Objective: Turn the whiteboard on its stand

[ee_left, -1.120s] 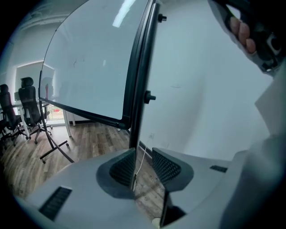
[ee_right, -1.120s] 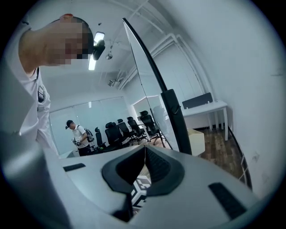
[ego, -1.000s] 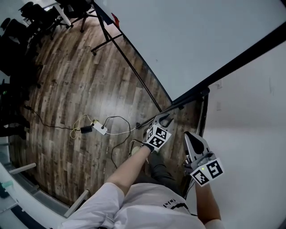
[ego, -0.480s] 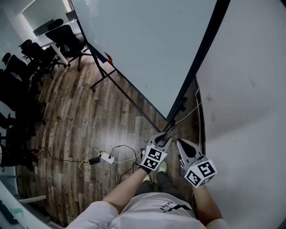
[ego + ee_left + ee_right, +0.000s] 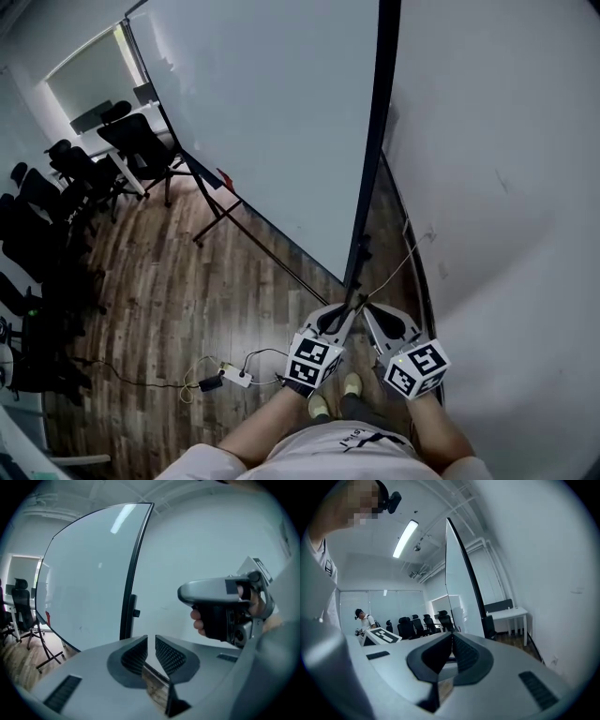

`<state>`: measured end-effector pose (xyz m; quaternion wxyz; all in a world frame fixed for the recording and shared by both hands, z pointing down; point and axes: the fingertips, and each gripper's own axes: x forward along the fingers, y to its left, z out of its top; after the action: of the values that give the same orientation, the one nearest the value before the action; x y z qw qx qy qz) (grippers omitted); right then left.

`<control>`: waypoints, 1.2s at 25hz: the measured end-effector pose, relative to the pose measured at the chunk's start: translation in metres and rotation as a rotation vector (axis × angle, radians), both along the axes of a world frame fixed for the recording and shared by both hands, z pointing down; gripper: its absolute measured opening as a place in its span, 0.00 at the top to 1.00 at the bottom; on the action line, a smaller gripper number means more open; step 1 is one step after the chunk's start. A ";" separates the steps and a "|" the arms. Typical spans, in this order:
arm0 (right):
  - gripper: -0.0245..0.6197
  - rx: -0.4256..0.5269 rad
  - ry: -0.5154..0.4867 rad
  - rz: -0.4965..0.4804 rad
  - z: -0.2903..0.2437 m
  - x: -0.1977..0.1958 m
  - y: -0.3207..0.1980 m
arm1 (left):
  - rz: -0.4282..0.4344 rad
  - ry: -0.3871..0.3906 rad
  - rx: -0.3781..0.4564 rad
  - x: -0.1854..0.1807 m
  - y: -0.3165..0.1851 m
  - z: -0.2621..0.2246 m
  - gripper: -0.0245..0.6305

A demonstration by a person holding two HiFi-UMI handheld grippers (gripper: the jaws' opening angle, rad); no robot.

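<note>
The big whiteboard (image 5: 272,122) stands on its black stand (image 5: 211,211), with its dark side frame (image 5: 375,141) running down toward my grippers. My left gripper (image 5: 339,317) sits just left of the foot of that frame. Its jaws are closing to a narrow gap with nothing between them (image 5: 151,639). The board's frame (image 5: 136,569) stands beyond them, apart from the pads. My right gripper (image 5: 371,315) is close beside it on the right, shut and empty (image 5: 451,637). It also shows in the left gripper view (image 5: 225,606), held by a hand.
A white wall (image 5: 497,187) runs close along the right. Several black office chairs (image 5: 122,150) stand at the left. A power strip (image 5: 234,377) with cables lies on the wooden floor (image 5: 159,291). My shoes (image 5: 323,405) are below the grippers. A person (image 5: 361,618) stands far back.
The view has swung upward, so the board now fills the top of the picture. Both grippers have drawn closer together at the foot of the frame. The left jaws have narrowed.
</note>
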<state>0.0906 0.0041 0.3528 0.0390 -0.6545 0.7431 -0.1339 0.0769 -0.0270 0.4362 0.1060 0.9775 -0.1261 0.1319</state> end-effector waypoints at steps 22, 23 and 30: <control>0.94 0.031 0.041 -0.014 -0.040 0.002 -0.008 | -0.027 0.164 0.052 -0.003 0.009 -0.118 0.94; 0.94 0.030 0.039 -0.014 -0.039 0.002 -0.008 | -0.029 0.163 0.051 -0.002 0.008 -0.118 0.94; 0.94 0.030 0.038 -0.007 -0.040 0.011 -0.009 | -0.044 0.166 0.038 0.003 0.006 -0.119 0.94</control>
<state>0.1017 -0.0051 0.3123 0.0344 -0.6534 0.7481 -0.1103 0.0800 -0.0215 0.3169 0.1002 0.9839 -0.1407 0.0457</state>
